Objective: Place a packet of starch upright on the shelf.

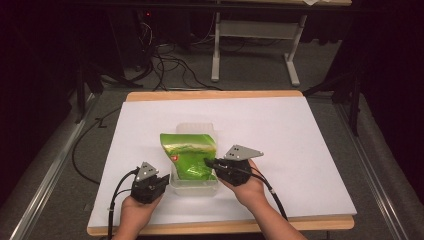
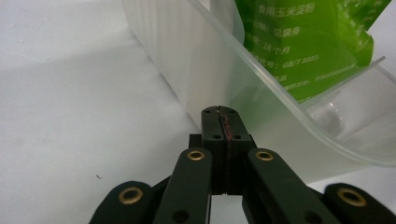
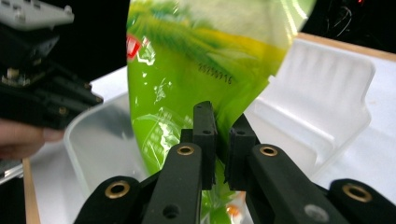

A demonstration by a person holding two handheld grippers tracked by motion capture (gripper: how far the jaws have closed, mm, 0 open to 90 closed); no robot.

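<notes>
1. High view: white table point(image 1: 300, 150) with a clear plastic container point(image 1: 194, 186) near the front edge. A green bag point(image 1: 189, 155) stands in the container, leaning, its top above the rim. The left gripper point(image 1: 159, 181) sits in the person's left hand point(image 1: 132, 212) just beside the container's left wall. The right gripper point(image 1: 210, 162), in the right hand point(image 1: 250, 187), reaches in from the right and meets the bag's right edge. Cables trail back from both.

2. Left gripper view: left gripper point(image 2: 219, 112) jaws pressed flat together, nothing between them. The tips sit right against the container's point(image 2: 196, 60) outer wall; can't tell if they touch it. The green bag point(image 2: 308, 42) shows inside, printed side facing, its lower end down near the bottom.

3. Right gripper view: right gripper point(image 3: 222, 123) jaws narrow, clamped on the lower edge of the green bag point(image 3: 201, 60), film pinched between the pads. The container point(image 3: 327, 102) lies behind and below the bag. The left gripper point(image 3: 42, 88) shows at the far left, by the container's rim.
</notes>
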